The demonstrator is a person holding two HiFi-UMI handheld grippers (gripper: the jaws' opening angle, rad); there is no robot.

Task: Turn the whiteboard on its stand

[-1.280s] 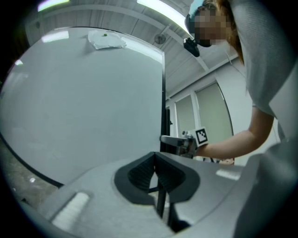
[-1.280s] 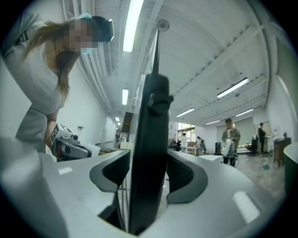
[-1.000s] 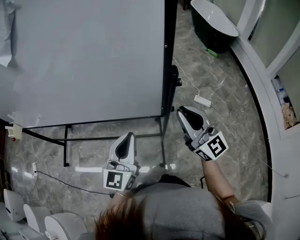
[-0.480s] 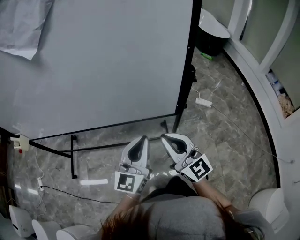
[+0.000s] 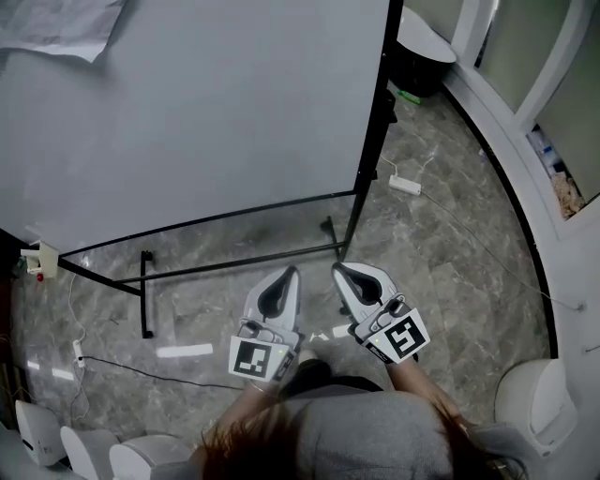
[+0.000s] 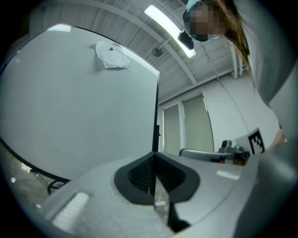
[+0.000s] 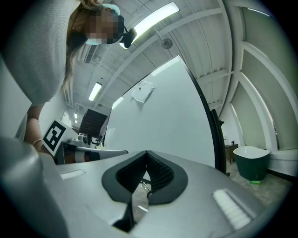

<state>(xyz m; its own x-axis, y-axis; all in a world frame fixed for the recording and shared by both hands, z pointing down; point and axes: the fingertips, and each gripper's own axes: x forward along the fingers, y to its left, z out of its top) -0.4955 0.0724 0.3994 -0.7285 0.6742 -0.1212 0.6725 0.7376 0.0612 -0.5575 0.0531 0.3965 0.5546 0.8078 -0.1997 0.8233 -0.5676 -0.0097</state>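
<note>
The whiteboard fills the upper left of the head view, white-faced, on a black stand with an upright at its right edge and floor bars below. A sheet of paper hangs at its top corner. Both grippers sit side by side in front of the person, short of the stand and touching nothing. My left gripper is shut and empty, and my right gripper is shut and empty. The left gripper faces the board; the right gripper also looks at the board.
A dark green tub stands behind the board's right side. A white power strip with its cable lies on the marble floor. White bins stand at lower left, another white bin at lower right. A curved window wall runs along the right.
My right gripper has moved left, away from the stand's right upright, to lie beside the left gripper. The left gripper shifted slightly right. The board sits larger in the head view.
</note>
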